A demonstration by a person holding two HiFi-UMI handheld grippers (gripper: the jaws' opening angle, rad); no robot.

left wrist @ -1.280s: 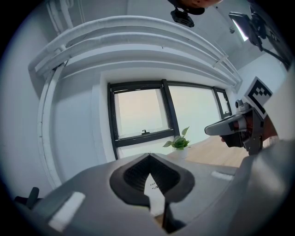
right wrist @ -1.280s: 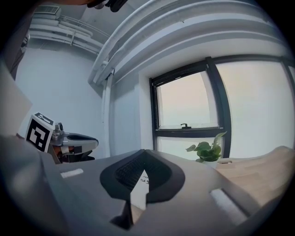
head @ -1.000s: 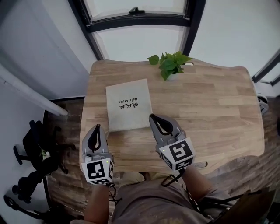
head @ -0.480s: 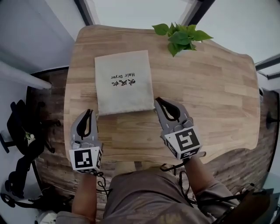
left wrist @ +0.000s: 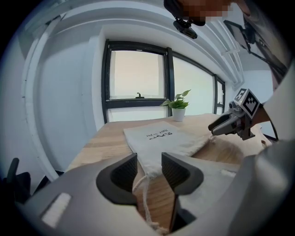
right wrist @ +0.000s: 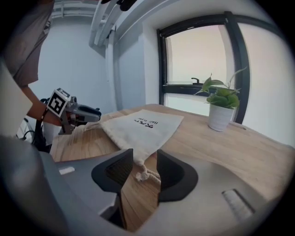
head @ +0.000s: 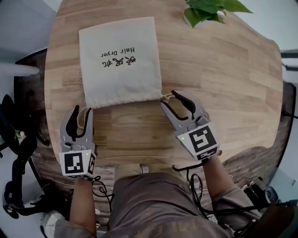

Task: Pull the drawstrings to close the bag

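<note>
- Nearest you, your left gripper (left wrist: 150,162) has its fingers partly open and is gripping nothing. The left drawstring (left wrist: 144,196) runs straight through the gap, and its near end drops out of sight under the gripper body.
- No view settles whether that cord brushes either pad.
- Over on the other side, your right gripper (right wrist: 145,162) shows about the same spread and has closed on nothing. The right drawstring (right wrist: 142,174) lies knotted on the wood between the two fingers, and the lower jaw edges hide its tail.
- Just past both sets of fingertips, the bag (head: 121,60) lies flat on the table (head: 233,83). Its gathered mouth edge faces you, with one corner in front of each gripper's tips.
- On the bag's face, the head view shows "Hair Dryer" upside down, and the characters under it are too small to read. In both gripper views the print is only a smudge.
- Farthest out beyond your right fingers, the plant (head: 209,8) is cut off by the top edge of the head view. Its white pot (right wrist: 220,119) shows only in the gripper views.
</note>
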